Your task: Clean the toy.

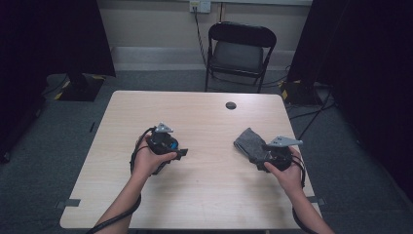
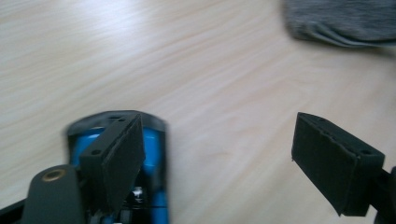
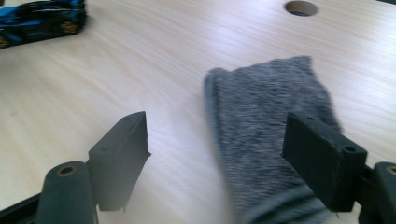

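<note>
In the high view my right gripper (image 1: 267,157) and hand cover the near end of the grey sock (image 1: 247,143). In my right gripper view the sock (image 3: 271,121) runs off the bottom edge, and one jaw hides part of its side. The blue toy car (image 3: 39,21) is cut by the left edge there. In my left gripper view the car (image 2: 154,144) is blurred, largely behind my jaw and cropped at the bottom; the sock (image 2: 341,21) is clipped by the top edge. My left hand (image 1: 148,161) covers most of the car in the high view.
</note>
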Motion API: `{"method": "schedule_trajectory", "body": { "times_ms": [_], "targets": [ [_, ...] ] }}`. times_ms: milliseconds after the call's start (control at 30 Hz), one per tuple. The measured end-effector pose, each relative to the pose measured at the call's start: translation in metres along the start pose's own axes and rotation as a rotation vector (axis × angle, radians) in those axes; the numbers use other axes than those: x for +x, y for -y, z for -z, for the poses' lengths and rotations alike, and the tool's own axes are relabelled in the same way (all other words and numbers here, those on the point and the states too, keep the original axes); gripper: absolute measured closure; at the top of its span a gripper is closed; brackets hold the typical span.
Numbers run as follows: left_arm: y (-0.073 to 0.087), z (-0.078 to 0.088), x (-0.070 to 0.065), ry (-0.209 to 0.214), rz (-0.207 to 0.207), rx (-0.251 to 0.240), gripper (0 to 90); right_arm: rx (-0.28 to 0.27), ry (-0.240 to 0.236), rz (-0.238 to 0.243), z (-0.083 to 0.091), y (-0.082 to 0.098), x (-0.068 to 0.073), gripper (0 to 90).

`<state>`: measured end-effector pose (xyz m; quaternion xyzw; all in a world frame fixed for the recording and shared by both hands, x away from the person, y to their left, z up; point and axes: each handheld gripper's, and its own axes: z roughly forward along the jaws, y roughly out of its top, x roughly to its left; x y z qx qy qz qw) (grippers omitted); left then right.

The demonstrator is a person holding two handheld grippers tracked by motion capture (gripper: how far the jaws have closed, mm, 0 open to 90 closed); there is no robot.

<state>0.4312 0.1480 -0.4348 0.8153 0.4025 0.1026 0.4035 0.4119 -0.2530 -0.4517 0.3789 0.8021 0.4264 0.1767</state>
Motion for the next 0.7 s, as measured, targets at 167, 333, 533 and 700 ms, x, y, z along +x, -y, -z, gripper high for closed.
{"method": "schedule_trajectory", "body": {
  "times_ms": [167,333,533,700],
  "targets": [
    [0.012,-0.001,-0.021,0.061,-0.039,-0.002,16.4,0.005,-0.063,-0.003,0.001,0.001,0.017,19.9],
    [0.017,-0.003,-0.034,0.069,-0.08,0.005,16.2,0.022,-0.107,0.019,-0.001,0.006,0.033,18.4],
    [0.035,-0.01,-0.055,0.122,-0.132,0.04,16.6,0.056,-0.171,0.049,-0.008,0.019,0.053,17.2],
    [0.049,-0.016,-0.067,0.158,-0.179,0.063,17.0,0.099,-0.207,0.089,-0.015,0.027,0.067,17.4]
  ]
}}
